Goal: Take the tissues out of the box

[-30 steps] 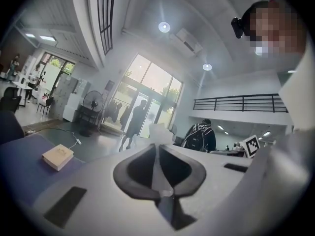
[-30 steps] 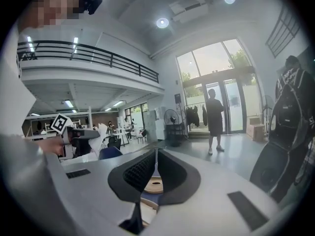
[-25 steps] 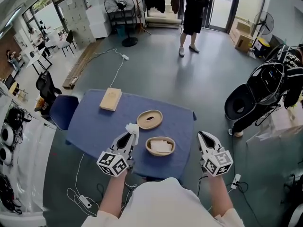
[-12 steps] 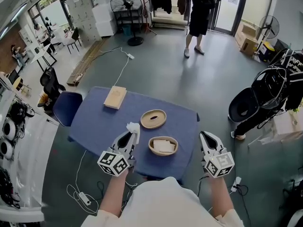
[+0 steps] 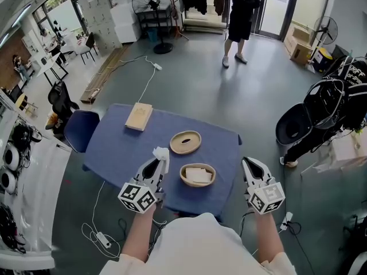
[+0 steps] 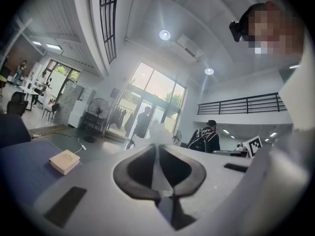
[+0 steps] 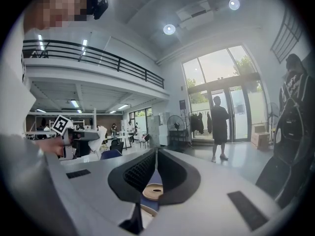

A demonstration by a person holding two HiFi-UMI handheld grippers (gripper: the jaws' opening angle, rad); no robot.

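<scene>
Standing on a grey floor as a blue-covered table point(image 5: 114, 149) and carrying a flat tan box point(image 5: 139, 117) near the far left corner, an oval wooden lid point(image 5: 186, 142) with a slot near the middle, and, just beside it toward the near edge, an open oval wooden box point(image 5: 198, 185) holding white tissues point(image 5: 199, 175).

— What are the jaws of the right hand-held gripper point(image 7: 156, 154) doing?
— Their tips meet, with nothing pinched between them. Through the gap lower down I see a round wooden dish point(image 7: 153, 191) on the blue-covered desk point(image 7: 156, 178).
— Anything off to the left?
— The left hand-held gripper point(image 7: 93, 134), marker cube showing, with a white tissue point(image 7: 100, 132) at its tip.
— And beyond?
— A person point(image 7: 218, 127) stands by the glass doors, a fan point(image 7: 174, 123) nearby, a balcony railing point(image 7: 98, 58) above, and a dark bag point(image 7: 293, 132) at the right edge.
</scene>
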